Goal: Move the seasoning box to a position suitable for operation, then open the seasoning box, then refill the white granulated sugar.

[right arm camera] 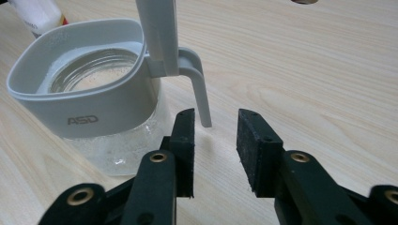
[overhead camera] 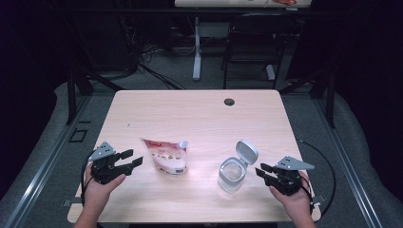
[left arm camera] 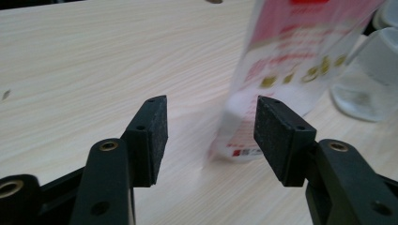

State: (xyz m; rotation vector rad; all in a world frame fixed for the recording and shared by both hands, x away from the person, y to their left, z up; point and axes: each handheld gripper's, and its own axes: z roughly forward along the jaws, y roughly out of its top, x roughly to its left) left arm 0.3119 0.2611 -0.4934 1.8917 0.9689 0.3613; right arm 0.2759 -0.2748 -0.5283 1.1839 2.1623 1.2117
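A red and white spouted pouch [overhead camera: 166, 154] stands a little left of the table's middle, blurred and close in the left gripper view [left arm camera: 291, 56]. My left gripper [overhead camera: 134, 158] is just left of it, open, with nothing between its pads [left arm camera: 209, 133]. To the right stands a clear glass jar [overhead camera: 232, 174] with a grey collar [right arm camera: 80, 101] and its flip lid [overhead camera: 247, 151] raised. My right gripper [overhead camera: 263, 170] is just right of the jar, open and holding nothing [right arm camera: 215, 140]; the lid's thin latch arm [right arm camera: 201, 96] hangs ahead of its jaws.
The pale wooden table [overhead camera: 199, 111] has a small round cable hole [overhead camera: 229, 101] near its far edge. Beyond the table stand a dark chair [overhead camera: 252, 42] and a desk leg [overhead camera: 196, 47]. Cables trail from both grippers over the table's front corners.
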